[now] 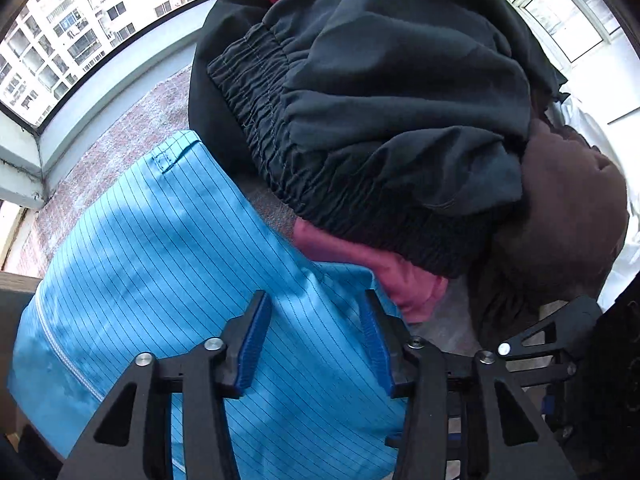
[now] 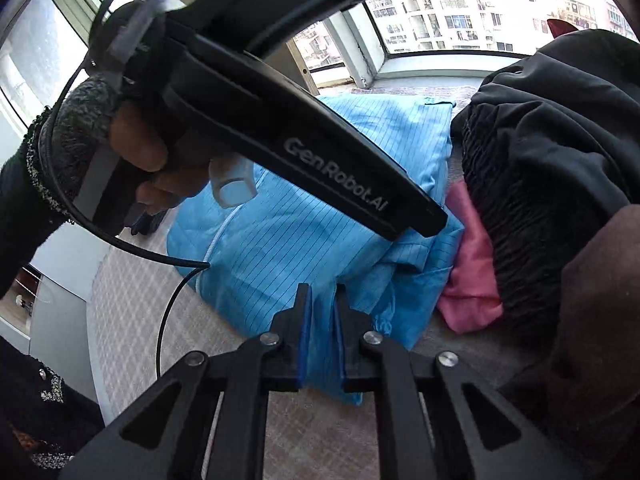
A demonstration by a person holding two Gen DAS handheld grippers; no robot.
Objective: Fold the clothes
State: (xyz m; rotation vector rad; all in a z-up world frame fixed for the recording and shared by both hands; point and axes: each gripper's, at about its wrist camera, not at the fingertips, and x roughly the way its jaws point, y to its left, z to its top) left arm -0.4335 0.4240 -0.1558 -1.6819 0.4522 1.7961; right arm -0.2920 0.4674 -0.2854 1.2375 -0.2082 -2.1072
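Beside a window bay (image 2: pixel 400 68) that looks onto apartment blocks, a tabletop (image 2: pixel 132 300) with a pale checked cover carries a heap of clothes. Largest in the heap is a black garment (image 1: pixel 400 80) with a gathered elastic waistband (image 1: pixel 280 140), mounded high at the far right; a brown garment (image 1: pixel 568 208) leans against it on the near side, and a pink cloth (image 2: pixel 472 272) pokes out flat from under the black waistband.

Left of the heap lies the blue pinstriped garment (image 2: pixel 312 208), its long axis running from the near edge of the tabletop away toward the window, with a white zipper line (image 2: pixel 218 236) along its left part. Its right border touches the pink cloth; its near corner is bunched and folded over itself.

Open tabletop shows to the left of the blue garment and in front of it (the right side is crowded by the heap).

The left tongs (image 1: pixel 316 340) hang just over the blue fabric with the blue-padded jaws standing well apart, holding nothing. The right tongs (image 2: pixel 322 332) are closed down to a narrow gap on a gathered fold of the blue garment's near corner.

A hand (image 2: pixel 148 160) in a dark cuffed sleeve grips the left tool's handle.
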